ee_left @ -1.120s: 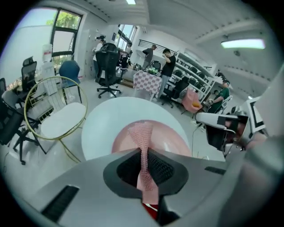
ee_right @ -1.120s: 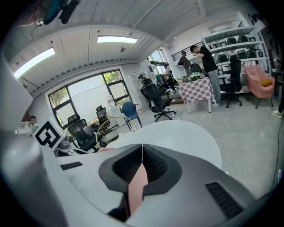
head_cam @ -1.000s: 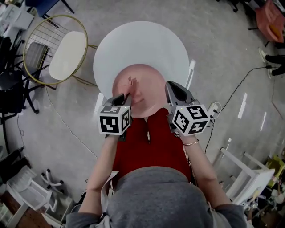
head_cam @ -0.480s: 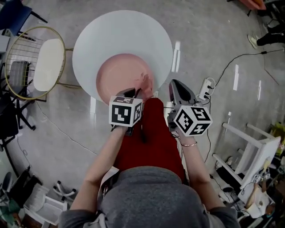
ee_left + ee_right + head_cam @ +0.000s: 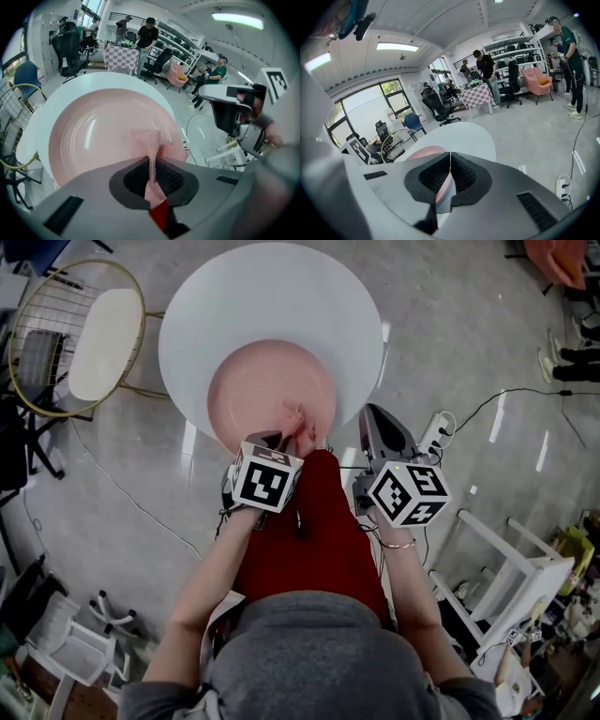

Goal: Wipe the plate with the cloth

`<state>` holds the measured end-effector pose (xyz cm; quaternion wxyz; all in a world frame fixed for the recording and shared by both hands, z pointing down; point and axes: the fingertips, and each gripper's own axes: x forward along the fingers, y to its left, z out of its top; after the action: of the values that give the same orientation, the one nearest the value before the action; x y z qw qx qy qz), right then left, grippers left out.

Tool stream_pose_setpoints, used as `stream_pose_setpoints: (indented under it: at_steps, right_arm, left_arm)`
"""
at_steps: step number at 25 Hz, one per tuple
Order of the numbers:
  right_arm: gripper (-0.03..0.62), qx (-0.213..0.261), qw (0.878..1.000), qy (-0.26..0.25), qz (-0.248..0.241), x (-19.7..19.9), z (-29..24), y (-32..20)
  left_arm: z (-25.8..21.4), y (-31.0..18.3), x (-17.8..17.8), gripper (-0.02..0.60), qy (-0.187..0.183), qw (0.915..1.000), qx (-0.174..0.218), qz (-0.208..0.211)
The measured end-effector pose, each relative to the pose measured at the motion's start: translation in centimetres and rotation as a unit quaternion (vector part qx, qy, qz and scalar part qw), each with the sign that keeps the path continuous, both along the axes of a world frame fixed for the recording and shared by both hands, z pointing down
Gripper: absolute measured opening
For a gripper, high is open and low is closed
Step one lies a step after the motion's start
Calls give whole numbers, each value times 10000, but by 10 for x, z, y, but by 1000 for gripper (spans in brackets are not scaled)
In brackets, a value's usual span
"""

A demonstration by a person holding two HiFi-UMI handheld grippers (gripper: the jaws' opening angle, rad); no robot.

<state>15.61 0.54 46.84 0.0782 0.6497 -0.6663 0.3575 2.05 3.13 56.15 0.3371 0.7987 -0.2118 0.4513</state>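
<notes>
A pink plate (image 5: 267, 390) lies on the near part of a round white table (image 5: 272, 296). My left gripper (image 5: 281, 440) is shut on a pink mesh cloth (image 5: 300, 423), which rests bunched on the plate's near right rim. In the left gripper view the cloth (image 5: 149, 140) rises as a pinched strip from between the jaws (image 5: 151, 161) onto the plate (image 5: 93, 136). My right gripper (image 5: 375, 418) hovers off the table's right edge, shut with nothing in it. In the right gripper view (image 5: 450, 161) the plate (image 5: 423, 153) and table (image 5: 464, 136) lie ahead.
A gold wire chair (image 5: 98, 329) with a cream seat stands left of the table. On the floor to the right lie a power strip (image 5: 436, 432) and cable, and a white frame (image 5: 511, 563). People, office chairs and a chequered table (image 5: 123, 58) fill the background.
My left gripper has dragged the cloth from the plate's middle toward its near right rim. The right gripper has stayed shut beside the table's edge.
</notes>
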Motion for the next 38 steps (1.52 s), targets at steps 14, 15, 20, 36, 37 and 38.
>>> stream_pose_setpoints:
  at_steps: [14, 15, 20, 36, 37, 38]
  right_arm:
    - [29, 137, 9879, -43, -1544, -61, -6, -60]
    - [29, 153, 9865, -45, -1627, -67, -7, -62]
    - [29, 222, 9810, -55, -1925, -87, -12, -65]
    - [29, 633, 9733, -111, -2205, -111, -42, -66]
    - [29, 694, 9727, -112, -2211, -112, -47, -66]
    - [29, 767, 9721, -112, -2214, -113, -52, -67]
  left_arm:
    - [-1, -10, -85, 37, -826, 9904, 457, -1013]
    - [-2, -13, -91, 37, -829, 9889, 492, -1134]
    - [-6, -21, -115, 37, -954, 9821, 680, -1478]
    - [-69, -67, -161, 35, -701, 9550, 1703, -2327]
    - [-77, -70, -162, 35, -637, 9525, 1781, -2386]
    - [-85, -74, -162, 35, -574, 9498, 1875, -2436]
